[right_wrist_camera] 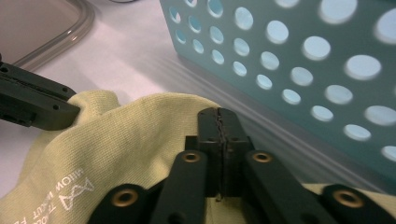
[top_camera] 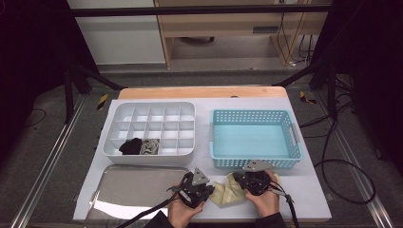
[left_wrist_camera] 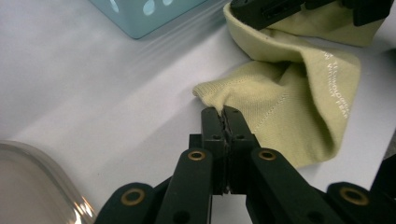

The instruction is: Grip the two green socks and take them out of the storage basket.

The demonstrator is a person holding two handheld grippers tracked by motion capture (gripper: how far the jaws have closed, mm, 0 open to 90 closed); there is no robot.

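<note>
At the bottom centre of the high view, the left gripper (top_camera: 207, 189) and the right gripper (top_camera: 243, 181) sit close together over a pale yellow sock (top_camera: 228, 192), which lies crumpled on the white table (top_camera: 304, 190) just below the blue basket (top_camera: 256, 162). In the left gripper view, the left gripper (left_wrist_camera: 224, 112) rises from the bottom centre with its jaws pressed fully together, pinching the near edge of the sock (left_wrist_camera: 289, 107) at mid-frame; the cloth spreads to the right and up from that pinch, with white lettering along one fold. The other gripper reaches into the upper right of that frame, lying on the sock's far part. In the right gripper view, the right gripper (right_wrist_camera: 218, 113) also has its jaws closed tight, with the sock (right_wrist_camera: 135, 140) gathered around their tips; the knit covers the lower left of the frame. The basket's perforated wall (right_wrist_camera: 299, 60) stands just beside it, across the upper right. A metal tray (top_camera: 138, 187) lies at the lower left of the high view, and above it a white divided organizer (top_camera: 149, 128) holds rolled socks in its front compartments.
</note>
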